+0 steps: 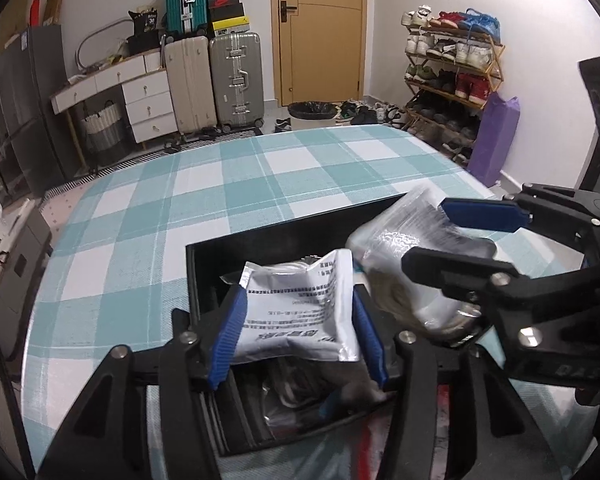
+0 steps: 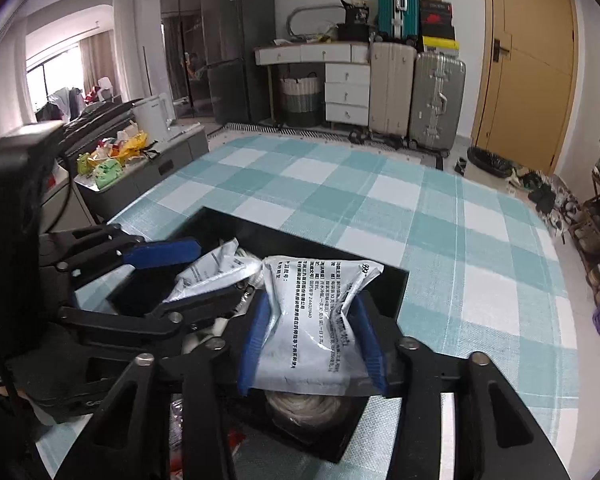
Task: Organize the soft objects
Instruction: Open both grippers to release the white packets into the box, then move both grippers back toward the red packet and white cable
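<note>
- My left gripper (image 1: 298, 338) has a silver printed sachet (image 1: 300, 304) between its blue pads (image 1: 228, 344). The pads touch both side edges and the packet bows up between them, so I read it as a light pinch, though I cannot tell how firm.
- My right gripper (image 2: 312, 340) has a second, larger printed pouch (image 2: 316, 320) between its pads in the same way. The pouch is creased at the waist where the pads meet it.
- Both packets hang directly ahead of and below their fingertips, over the open black box (image 1: 204, 276) on the checked tablecloth (image 1: 220, 184).
- Key relation: the box opening lies straight under both tools. Its long axis runs away from me and to the right in the left wrist view.
- The left sachet's long axis lies across the jaws. The right pouch's runs along the fingers.
- In the left wrist view the right gripper (image 1: 456, 236) sits just to the right of my left one, slightly farther ahead, the two close together.
- White cord-like items (image 2: 304, 406) already lie in the box beneath the right pouch.
- Judgement: letting go calls for no sideways travel, only widening the jaws. The risk is a packet catching the box rim.
</note>
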A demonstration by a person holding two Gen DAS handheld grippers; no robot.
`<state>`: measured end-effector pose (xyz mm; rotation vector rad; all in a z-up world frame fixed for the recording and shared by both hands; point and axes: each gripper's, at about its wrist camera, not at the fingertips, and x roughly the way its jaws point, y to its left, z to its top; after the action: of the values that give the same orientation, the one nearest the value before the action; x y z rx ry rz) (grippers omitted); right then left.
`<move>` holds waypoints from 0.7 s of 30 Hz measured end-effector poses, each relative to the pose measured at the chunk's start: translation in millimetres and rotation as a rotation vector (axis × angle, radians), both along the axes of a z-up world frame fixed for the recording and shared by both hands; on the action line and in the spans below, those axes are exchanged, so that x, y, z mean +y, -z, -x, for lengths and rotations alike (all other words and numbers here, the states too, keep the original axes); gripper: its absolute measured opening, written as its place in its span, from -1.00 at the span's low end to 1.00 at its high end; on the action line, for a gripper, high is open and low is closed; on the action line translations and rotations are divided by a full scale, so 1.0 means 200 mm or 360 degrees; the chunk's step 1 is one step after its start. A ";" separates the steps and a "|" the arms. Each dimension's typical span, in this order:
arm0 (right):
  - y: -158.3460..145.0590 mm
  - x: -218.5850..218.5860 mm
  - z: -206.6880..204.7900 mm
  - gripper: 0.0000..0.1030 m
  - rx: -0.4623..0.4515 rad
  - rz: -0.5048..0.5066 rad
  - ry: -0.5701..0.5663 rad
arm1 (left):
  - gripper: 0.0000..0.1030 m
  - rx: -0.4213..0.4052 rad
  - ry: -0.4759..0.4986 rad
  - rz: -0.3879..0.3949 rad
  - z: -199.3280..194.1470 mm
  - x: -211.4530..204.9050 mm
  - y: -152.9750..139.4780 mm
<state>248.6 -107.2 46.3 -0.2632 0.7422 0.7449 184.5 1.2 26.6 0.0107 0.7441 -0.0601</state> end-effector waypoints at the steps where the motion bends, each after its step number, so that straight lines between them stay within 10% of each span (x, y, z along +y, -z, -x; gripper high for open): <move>1: -0.02 -0.01 0.02 -0.01 -0.0020 -0.0009 -0.0006 | 0.20 -0.0003 0.0006 0.0021 0.01 0.00 -0.01; 9: -0.13 -0.11 0.12 0.54 -0.0095 -0.0041 0.0015 | 0.73 -0.0057 0.0002 0.0021 0.11 -0.01 -0.08; 21: -0.16 -0.20 0.32 0.98 -0.0085 -0.0128 -0.0017 | 1.00 -0.0085 -0.0055 0.0151 0.29 0.07 -0.12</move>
<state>183.7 -147.0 78.7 -0.2137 0.6588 0.7735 127.4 16.1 49.7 -0.0903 0.6873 -0.0620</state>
